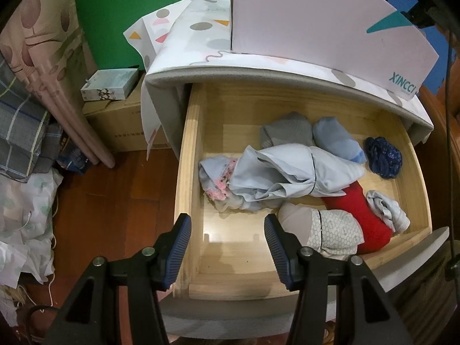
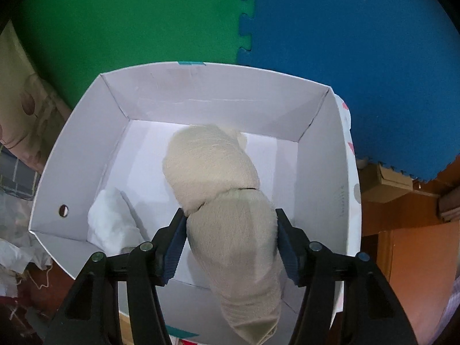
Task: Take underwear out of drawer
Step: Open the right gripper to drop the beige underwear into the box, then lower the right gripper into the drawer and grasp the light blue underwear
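The left wrist view shows our left tongs (image 1: 227, 237) standing wide apart with nothing between them, hovering over the near left part of an open wooden drawer (image 1: 191, 155). Inside the drawer lies a jumble of folded underwear and small garments: a pale blue piece (image 1: 290, 172) across the middle with a pink-trimmed bundle (image 1: 217, 181) at its left end, a grey roll (image 1: 284, 130) and a light blue roll (image 1: 337, 139) behind it, a dark navy bundle (image 1: 383, 158) to the right, and a red piece (image 1: 362, 215) near the front between a cream patterned fold (image 1: 325, 231) and a crumpled white piece (image 1: 386, 208). The drawer belongs to a cabinet draped with a dotted cloth (image 1: 198, 37), and a white box (image 1: 322, 20) stands on top of it. To the left, on the wood floor (image 1: 115, 201), sits a cardboard carton (image 1: 120, 126).

The right wrist view looks down into that white box (image 2: 83, 155), in front of green and blue foam mats (image 2: 244, 20). Our right tongs (image 2: 230, 221) have a rolled cream-beige underwear piece (image 2: 224, 195) between them, both pads touching its sides; we cannot tell how firmly they press. Its far end rests on the box floor. A white bundle (image 2: 110, 218) lies just left of it inside the box
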The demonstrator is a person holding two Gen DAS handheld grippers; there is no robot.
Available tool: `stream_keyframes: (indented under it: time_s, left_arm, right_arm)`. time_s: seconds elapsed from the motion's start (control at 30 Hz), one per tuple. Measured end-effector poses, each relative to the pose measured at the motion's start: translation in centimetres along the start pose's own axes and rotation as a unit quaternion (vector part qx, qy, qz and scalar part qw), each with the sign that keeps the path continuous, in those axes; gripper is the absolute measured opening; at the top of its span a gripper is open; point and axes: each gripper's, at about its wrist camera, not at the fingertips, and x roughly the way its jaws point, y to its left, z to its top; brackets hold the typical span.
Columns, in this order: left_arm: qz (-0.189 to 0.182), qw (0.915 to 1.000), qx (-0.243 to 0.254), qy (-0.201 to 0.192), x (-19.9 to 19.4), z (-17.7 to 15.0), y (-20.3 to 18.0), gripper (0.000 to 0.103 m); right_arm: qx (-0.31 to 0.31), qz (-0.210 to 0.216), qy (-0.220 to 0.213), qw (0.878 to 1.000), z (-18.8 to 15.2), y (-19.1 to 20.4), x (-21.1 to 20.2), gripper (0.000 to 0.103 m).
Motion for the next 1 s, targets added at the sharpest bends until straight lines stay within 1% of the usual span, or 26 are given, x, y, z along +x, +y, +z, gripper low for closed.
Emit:
stream_keyframes:
  time_s: [0.03, 0.1, 0.17, 0.23, 0.37, 0.47, 0.53, 0.67, 0.73, 0.77, 0.9, 0.97, 1.0]
  left_arm:
    - [0.000, 1.0000, -0.001, 0.001, 0.0, 0.0, 0.0, 0.054]
    - [-0.005, 1.0000, -0.003, 0.005, 0.1, 0.0, 0.1, 0.054]
    - [-0.012, 0.9999, -0.005, 0.011, 0.4, 0.1, 0.3, 0.054]
    - [-0.013, 0.9997, -0.008, 0.017, 0.6, 0.0, 0.3, 0.054]
    - [-0.030, 0.9992, -0.017, 0.021, 0.7, 0.1, 0.6, 0.054]
    - [-0.029, 0.9992, -0.015, 0.025, 0.9, 0.1, 0.5, 0.054]
    - [-0.028, 0.9992, -0.015, 0.024, 0.9, 0.0, 0.4, 0.054]
    - [-0.027, 0.9991, -0.016, 0.027, 1.0, 0.0, 0.4, 0.054]
    - [-0.026, 0.9991, -0.015, 0.029, 1.0, 0.1, 0.5, 0.054]
    - [-0.024, 0.9992, -0.014, 0.030, 1.1, 0.0, 0.5, 0.054]
    - [-0.020, 0.9991, -0.012, 0.035, 1.2, 0.0, 0.4, 0.054]
    - [-0.020, 0.9991, -0.011, 0.037, 1.3, 0.0, 0.4, 0.054]
    - [-0.020, 0.9990, -0.012, 0.038, 1.4, 0.0, 0.4, 0.054]
  right_arm:
    - [-0.001, -0.003, -0.001, 1.000, 0.1, 0.0, 0.0, 0.059]
    - [0.002, 0.001, -0.007, 1.000, -0.1, -0.2, -0.6, 0.065]
    - [0.006, 0.005, -0.019, 1.000, -0.4, -0.4, -1.8, 0.066]
    - [0.001, 0.013, -0.022, 1.000, -1.0, -0.3, -3.3, 0.066]
    - [-0.031, 0.032, -0.019, 0.999, -4.0, 0.1, -6.6, 0.066]
    - [-0.048, 0.044, -0.001, 0.998, -7.5, -0.1, -8.0, 0.067]
    - [-0.055, 0.046, 0.022, 0.997, -10.4, -0.5, -7.9, 0.067]
    - [-0.058, 0.051, 0.067, 0.995, -14.7, -1.2, -5.9, 0.067]
    - [-0.059, 0.048, 0.096, 0.992, -16.8, -1.2, -3.8, 0.067]
    - [-0.055, 0.046, 0.117, 0.991, -18.0, -1.2, -2.0, 0.067]
    - [-0.023, 0.065, 0.166, 0.984, -20.2, -1.0, 2.5, 0.067]
    - [-0.010, 0.076, 0.183, 0.980, -20.9, -0.8, 4.3, 0.067]
    - [-0.007, 0.072, 0.192, 0.979, -21.2, -0.5, 5.5, 0.068]
